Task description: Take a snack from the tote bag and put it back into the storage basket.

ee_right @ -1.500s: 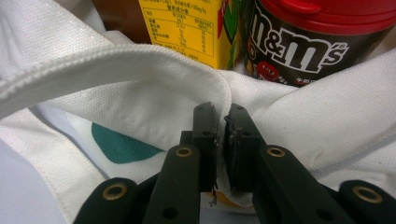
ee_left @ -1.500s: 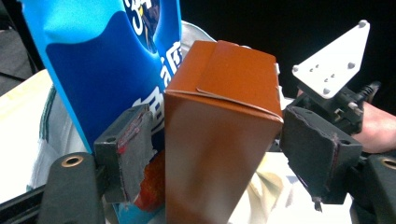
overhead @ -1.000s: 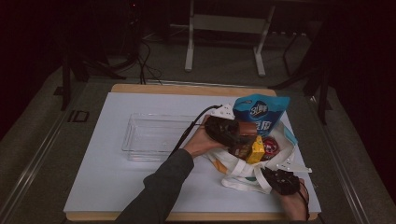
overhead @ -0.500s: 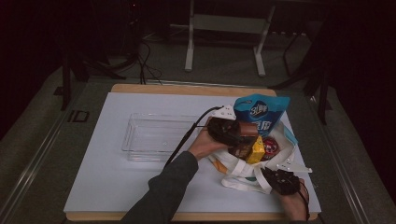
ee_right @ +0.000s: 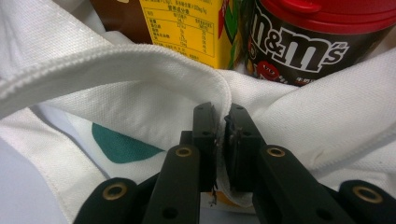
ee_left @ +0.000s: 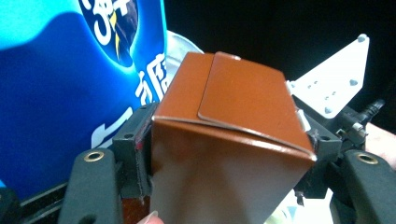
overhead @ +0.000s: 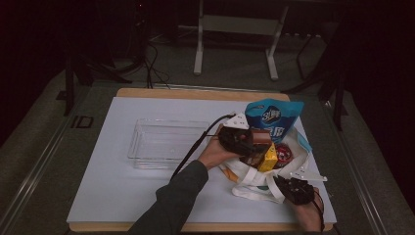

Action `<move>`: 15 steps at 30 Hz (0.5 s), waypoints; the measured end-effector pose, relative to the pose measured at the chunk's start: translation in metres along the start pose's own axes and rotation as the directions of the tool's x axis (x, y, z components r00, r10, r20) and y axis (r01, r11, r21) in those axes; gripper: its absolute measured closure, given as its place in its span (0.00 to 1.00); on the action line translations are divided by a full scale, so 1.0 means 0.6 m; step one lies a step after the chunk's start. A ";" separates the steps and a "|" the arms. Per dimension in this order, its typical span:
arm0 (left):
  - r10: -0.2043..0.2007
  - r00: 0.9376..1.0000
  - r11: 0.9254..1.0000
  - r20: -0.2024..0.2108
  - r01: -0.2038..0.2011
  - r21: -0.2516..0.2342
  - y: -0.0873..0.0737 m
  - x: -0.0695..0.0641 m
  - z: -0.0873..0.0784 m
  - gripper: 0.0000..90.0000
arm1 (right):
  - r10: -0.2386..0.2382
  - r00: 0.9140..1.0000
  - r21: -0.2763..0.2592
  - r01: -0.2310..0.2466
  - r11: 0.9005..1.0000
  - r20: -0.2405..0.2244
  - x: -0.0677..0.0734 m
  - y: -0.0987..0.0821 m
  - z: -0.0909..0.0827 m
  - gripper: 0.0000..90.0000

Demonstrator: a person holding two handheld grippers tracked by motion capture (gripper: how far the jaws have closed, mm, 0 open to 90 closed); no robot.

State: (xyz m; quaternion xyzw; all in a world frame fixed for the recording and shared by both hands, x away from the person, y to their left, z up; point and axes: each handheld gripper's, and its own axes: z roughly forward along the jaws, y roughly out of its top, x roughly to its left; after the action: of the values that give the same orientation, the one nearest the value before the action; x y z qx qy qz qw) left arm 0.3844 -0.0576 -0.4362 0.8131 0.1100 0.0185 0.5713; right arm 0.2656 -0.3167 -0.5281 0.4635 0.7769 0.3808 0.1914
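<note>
Brown carton [ee_left: 224, 154] at frame centre, left gripper [ee_left: 224, 140] just closing, pinching it, right gripper [ee_right: 222, 140] lower centre clamping white bag [ee_right: 116, 93] rim

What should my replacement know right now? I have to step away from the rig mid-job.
Left gripper: its jaws have just been closing and now sit on both sides of the brown cardboard carton, above the white cloth tote bag.
Right gripper: shut on the bag's white rim, holding it open.
Inside the bag: yellow carton, dark red-lidded candy jar. The tall blue packet stands at the bag's far side.
Clear plastic tray: on the white table mat, nothing in it.
Done: brown carton gripped.
Left: probably moving it, then the others, to the tray.
</note>
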 end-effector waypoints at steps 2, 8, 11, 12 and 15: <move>-0.004 1.000 1.000 0.000 0.004 0.001 -0.002 0.001 0.001 0.40 | 0.000 1.000 0.000 0.000 1.000 -0.001 0.000 0.000 0.000 0.93; -0.026 1.000 0.999 -0.003 0.026 -0.019 -0.003 0.004 0.000 0.42 | 0.000 1.000 -0.001 0.000 1.000 -0.002 0.000 0.000 0.000 0.93; -0.051 0.998 0.998 -0.035 0.049 -0.035 -0.004 0.006 0.001 0.42 | 0.001 1.000 -0.001 -0.001 1.000 -0.003 0.000 0.000 0.000 0.93; -0.053 0.998 0.998 -0.037 0.052 -0.043 -0.004 0.005 0.002 0.43 | 0.001 1.000 -0.001 -0.001 1.000 -0.003 0.000 0.000 0.000 0.93; -0.054 0.998 0.997 -0.038 0.052 -0.050 -0.004 0.004 0.003 0.42 | 0.000 1.000 -0.001 0.000 1.000 -0.003 0.000 0.000 0.000 0.93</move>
State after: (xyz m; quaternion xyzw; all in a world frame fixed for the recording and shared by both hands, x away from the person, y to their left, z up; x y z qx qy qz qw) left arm 0.3867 -0.0579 -0.4395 0.7952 0.1425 0.0219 0.5889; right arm 0.2658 -0.3170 -0.5282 0.4628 0.7769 0.3821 0.1904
